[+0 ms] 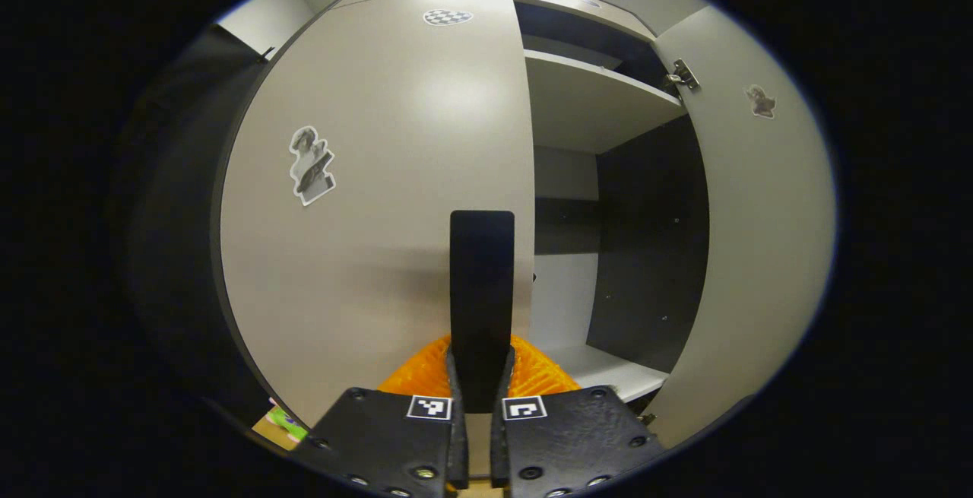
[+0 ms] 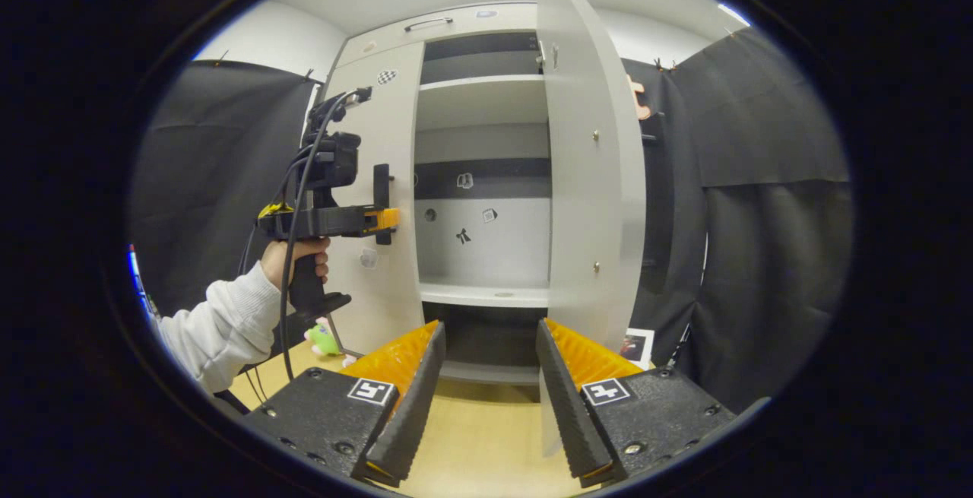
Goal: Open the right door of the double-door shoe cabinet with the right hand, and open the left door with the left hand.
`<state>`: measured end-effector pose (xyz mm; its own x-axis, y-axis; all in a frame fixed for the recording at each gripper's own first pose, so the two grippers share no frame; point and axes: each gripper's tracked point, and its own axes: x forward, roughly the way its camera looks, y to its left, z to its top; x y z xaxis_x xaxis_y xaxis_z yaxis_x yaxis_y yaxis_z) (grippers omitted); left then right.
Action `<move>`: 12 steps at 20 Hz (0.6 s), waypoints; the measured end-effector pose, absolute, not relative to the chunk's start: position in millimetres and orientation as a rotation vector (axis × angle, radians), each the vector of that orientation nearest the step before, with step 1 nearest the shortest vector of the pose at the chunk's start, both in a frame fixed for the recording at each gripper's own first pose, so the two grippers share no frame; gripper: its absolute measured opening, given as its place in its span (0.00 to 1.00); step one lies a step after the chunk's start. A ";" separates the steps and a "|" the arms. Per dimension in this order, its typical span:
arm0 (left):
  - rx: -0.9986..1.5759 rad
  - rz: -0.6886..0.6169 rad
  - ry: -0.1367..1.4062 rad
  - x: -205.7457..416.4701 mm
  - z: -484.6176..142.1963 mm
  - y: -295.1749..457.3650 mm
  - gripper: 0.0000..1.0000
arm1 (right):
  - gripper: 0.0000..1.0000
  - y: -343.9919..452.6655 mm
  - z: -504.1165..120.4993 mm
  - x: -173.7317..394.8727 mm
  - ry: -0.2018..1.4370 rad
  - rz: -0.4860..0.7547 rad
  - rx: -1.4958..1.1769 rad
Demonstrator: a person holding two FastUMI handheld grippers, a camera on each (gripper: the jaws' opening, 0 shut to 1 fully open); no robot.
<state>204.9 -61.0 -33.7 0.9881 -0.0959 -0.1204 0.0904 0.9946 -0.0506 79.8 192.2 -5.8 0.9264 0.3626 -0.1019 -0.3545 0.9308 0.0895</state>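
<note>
Right door [image 2: 589, 179]: I see it swung wide, edge toward me in the right gripper view, so my half of the shoe cabinet [image 2: 486, 19] looks done; its shelves [image 2: 483, 296] lie exposed.
Right gripper [image 2: 490, 361]: I hold it spread and empty, well back from the cabinet, low over the wooden table [image 2: 479, 437], I judge to stay clear of the other arm.
Left door [image 1: 380, 179]: it sits shut or very nearly so, flat before the left gripper view.
Handle [image 1: 481, 285]: a dark vertical bar at the door's free edge, beside the opened bay.
Left gripper [image 1: 481, 365]: I have it pinching the handle, both fingers pressed on its lower part; from the right gripper view the hand [image 2: 296, 255] keeps the tool level and square to the door, a pose suited to a straight pull.
Step in hand: I judge the left door's pull is what remains, arcing outward around its left-side hinges.
</note>
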 end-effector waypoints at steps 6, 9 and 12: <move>-0.022 -0.110 0.150 194.6 -33.6 -59.7 0.02 | 0.76 195.5 -8.6 76.8 0.122 0.371 0.061; -0.006 -0.126 0.165 177.6 -29.4 -59.8 0.02 | 0.76 198.7 -11.6 71.9 0.125 0.372 0.059; -0.018 -0.132 0.168 163.4 -27.8 -53.4 0.02 | 0.76 204.2 -11.9 70.7 0.131 0.382 0.064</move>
<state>163.4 -53.4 -27.8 0.9773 -0.1321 -0.1657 0.1291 0.9912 -0.0289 70.7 204.2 -11.9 0.9197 0.3753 -0.1158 -0.3670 0.9262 0.0869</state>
